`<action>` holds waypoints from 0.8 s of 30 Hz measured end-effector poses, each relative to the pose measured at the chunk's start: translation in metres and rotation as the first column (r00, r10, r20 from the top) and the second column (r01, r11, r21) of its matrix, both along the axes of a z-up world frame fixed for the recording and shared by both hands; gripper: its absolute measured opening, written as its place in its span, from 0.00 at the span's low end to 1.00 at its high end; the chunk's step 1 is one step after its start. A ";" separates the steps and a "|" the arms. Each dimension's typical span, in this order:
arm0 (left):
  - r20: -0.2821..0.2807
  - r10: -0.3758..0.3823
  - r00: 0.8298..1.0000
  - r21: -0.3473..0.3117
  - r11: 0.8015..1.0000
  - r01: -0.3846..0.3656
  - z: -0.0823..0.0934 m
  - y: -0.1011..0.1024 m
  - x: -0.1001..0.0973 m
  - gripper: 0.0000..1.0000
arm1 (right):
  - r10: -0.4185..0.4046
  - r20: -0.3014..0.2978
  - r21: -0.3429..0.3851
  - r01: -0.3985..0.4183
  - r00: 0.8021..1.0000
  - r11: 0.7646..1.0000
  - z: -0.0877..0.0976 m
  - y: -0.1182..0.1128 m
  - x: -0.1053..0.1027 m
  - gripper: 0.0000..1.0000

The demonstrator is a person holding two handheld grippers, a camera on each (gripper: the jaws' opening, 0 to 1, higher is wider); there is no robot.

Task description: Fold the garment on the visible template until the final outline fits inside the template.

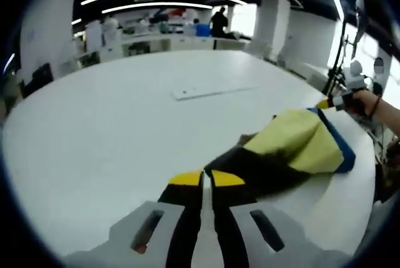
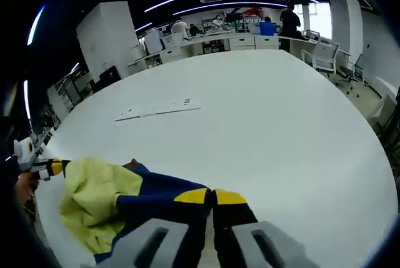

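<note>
A yellow, blue and dark garment (image 1: 294, 146) hangs stretched between my two grippers over the white table (image 1: 112, 130). In the left gripper view my left gripper (image 1: 207, 177) is shut on the garment's dark edge, and the right gripper (image 1: 333, 102), held by a hand (image 1: 365, 102), pinches the far corner. In the right gripper view my right gripper (image 2: 212, 196) is shut on the blue part of the garment (image 2: 94, 199), and the left gripper (image 2: 51, 168) grips its yellow corner. A flat white strip with markings (image 1: 212, 89) (image 2: 156, 109) lies on the table beyond the garment.
The table's curved edge (image 2: 375, 149) runs along the right. Office chairs (image 2: 325, 55), desks and standing people (image 2: 289, 18) are in the background. A stand with cables (image 1: 340, 62) rises near the table's right side.
</note>
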State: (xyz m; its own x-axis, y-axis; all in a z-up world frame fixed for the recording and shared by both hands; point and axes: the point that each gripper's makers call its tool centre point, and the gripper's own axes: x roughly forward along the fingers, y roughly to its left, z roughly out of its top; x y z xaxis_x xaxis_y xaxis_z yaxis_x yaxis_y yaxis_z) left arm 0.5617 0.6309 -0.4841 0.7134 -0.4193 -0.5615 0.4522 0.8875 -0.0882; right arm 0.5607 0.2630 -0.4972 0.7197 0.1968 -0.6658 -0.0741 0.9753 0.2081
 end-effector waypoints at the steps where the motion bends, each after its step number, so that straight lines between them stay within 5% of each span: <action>1: 0.001 0.010 1.000 -0.001 1.000 -0.010 0.002 0.001 -0.002 0.13 | 0.000 0.004 0.001 0.000 1.000 1.000 0.003 0.002 -0.001 0.12; 7: 0.028 0.038 0.999 -0.037 0.999 -0.037 0.016 -0.004 -0.014 0.34 | -0.001 0.023 0.003 0.001 1.000 1.000 0.016 0.010 -0.011 0.42; 12: 0.053 0.062 0.997 -0.033 0.998 -0.060 0.026 -0.008 -0.023 0.49 | 0.014 0.016 0.024 -0.014 1.000 1.000 0.021 0.024 -0.030 0.56; 24: 0.041 0.118 0.992 -0.061 0.991 -0.116 0.023 -0.037 -0.042 0.64 | 0.044 -0.010 0.092 -0.043 0.999 0.995 0.021 0.061 -0.079 0.58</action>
